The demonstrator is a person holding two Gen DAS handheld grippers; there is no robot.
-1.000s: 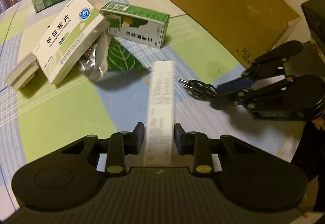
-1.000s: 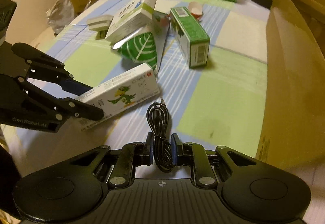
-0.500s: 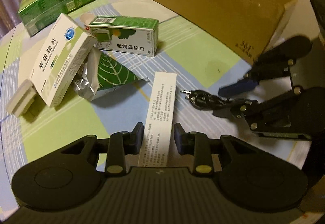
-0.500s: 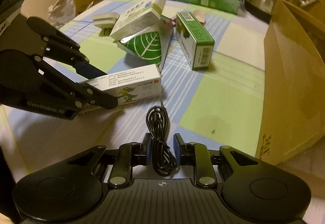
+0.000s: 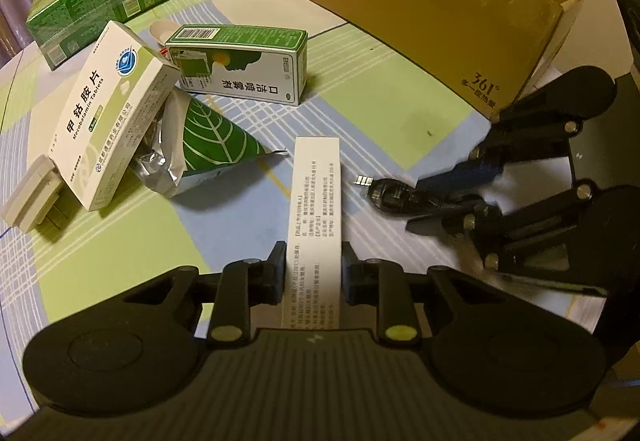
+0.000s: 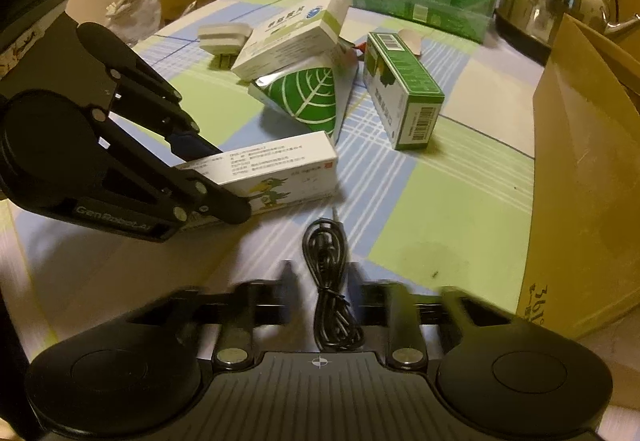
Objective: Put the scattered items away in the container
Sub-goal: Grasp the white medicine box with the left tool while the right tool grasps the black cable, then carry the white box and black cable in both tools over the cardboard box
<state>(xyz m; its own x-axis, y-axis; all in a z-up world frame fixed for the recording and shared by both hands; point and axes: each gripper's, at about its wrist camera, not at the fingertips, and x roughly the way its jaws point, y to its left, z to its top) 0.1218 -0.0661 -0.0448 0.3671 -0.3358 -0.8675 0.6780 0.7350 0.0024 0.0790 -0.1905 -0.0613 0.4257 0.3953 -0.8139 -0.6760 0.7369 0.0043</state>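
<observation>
Cable end hidden, right claw blurred

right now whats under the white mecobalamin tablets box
The white Mecobalamin box leans tilted: its low end rests on a grey-white plug adapter, its side on the crumpled green leaf pouch. The tablecloth beneath it is covered, so anything else there stays hidden.

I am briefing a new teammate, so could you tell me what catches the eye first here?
The left tool grips a long white medicine box, while the right tool straddles a coiled black cable. Behind them lie scattered medicine boxes; the cardboard container stands to the right.
</observation>
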